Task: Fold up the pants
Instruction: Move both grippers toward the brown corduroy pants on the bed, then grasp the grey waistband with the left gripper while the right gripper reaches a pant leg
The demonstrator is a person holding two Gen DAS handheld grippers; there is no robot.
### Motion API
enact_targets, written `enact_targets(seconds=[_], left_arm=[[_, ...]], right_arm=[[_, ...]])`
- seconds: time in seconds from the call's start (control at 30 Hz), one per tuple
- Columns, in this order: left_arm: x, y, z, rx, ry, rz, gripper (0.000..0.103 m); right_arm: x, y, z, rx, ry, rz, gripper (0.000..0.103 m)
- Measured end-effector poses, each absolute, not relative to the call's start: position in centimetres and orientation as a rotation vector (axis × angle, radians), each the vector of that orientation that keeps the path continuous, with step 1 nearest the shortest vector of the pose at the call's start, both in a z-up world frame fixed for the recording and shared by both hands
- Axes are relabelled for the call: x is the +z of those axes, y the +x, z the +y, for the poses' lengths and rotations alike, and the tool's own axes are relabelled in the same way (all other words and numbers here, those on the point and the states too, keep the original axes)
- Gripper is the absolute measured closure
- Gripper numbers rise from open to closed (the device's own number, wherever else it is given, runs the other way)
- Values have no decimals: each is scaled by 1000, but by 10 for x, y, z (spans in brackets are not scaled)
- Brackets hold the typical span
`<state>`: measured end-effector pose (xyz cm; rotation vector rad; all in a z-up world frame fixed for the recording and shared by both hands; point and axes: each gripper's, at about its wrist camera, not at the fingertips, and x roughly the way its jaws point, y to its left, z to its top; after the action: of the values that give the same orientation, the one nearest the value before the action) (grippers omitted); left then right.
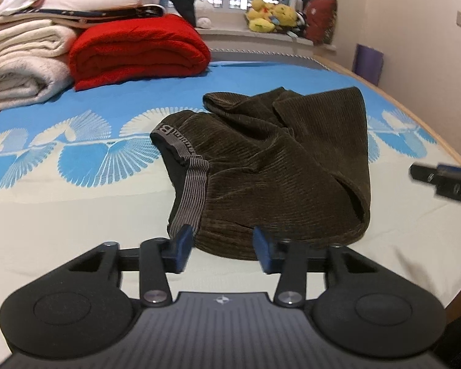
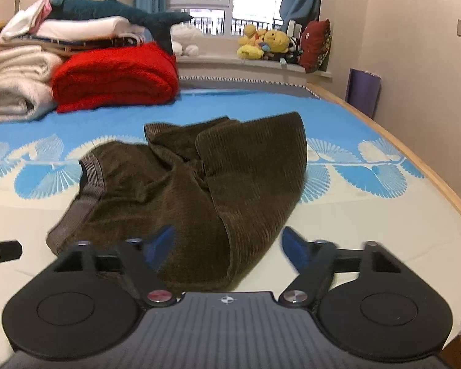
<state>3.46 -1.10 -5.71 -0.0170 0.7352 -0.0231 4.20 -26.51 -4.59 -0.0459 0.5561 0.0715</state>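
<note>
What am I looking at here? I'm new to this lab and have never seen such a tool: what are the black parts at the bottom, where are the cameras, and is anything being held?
The black parts are two hand-held grippers, each with two blue-tipped fingers; a person carries one in each hand. Each carries a wide-angle camera looking forward along its fingers, so one picture comes from the left gripper and the other from the right gripper.

Both look across a bed with a blue and white sheet. On it lie crumpled brown corduroy pants with a grey waistband. Behind are folded blankets, one of them red, and soft toys on the windowsill.

Nothing is held yet. Both grippers are open at the near edge of the pants, with the cloth between or just beyond their fingers.
</note>
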Motion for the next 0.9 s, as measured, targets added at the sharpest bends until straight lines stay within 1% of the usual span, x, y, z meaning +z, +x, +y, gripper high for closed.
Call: enact_targets(seconds=[0.03, 0.07, 0.17, 0.23, 0.4, 0.43, 0.5, 0.53, 0.6, 0.63, 0.73, 0.83, 0.9], left_arm=[[-55, 41, -7, -23, -5, 731, 55], [-54, 49, -3, -19, 10, 726, 55], [-60, 78, 12, -37, 19, 728, 54], [-71, 101, 28, -44, -29, 750, 53], [-108, 151, 64, -32, -172, 863, 52], [-115, 160, 68, -36, -198, 884, 50], [-127, 174, 71, -30, -221, 916, 39], [-133, 181, 73, -27, -230, 933, 38], [-143, 192, 74, -26, -238, 952, 31], [-147, 196, 73, -27, -242, 959, 29], [-160, 208, 69, -29, -257, 983, 28], [-175, 219, 60, -42, -246, 1014, 28], [-180, 221, 48, -42, -180, 990, 25]], right_arm=[[-44, 43, -267, 64, -36, 538, 54], [-42, 42, -267, 49, -42, 518, 58], [-42, 49, -274, -13, -31, 551, 58], [-42, 54, -278, -22, -6, 569, 58], [-42, 62, -280, 15, 28, 587, 57], [-44, 64, -280, 22, 35, 598, 56], [-48, 71, -279, 36, 49, 615, 50], [-50, 73, -277, 37, 39, 619, 47], [-52, 78, -275, 52, 37, 622, 44], [-53, 79, -273, 61, 28, 623, 42], [-54, 83, -270, 76, 13, 623, 37], [-57, 90, -271, 87, 18, 637, 35], [-59, 93, -272, 87, 24, 653, 35]])
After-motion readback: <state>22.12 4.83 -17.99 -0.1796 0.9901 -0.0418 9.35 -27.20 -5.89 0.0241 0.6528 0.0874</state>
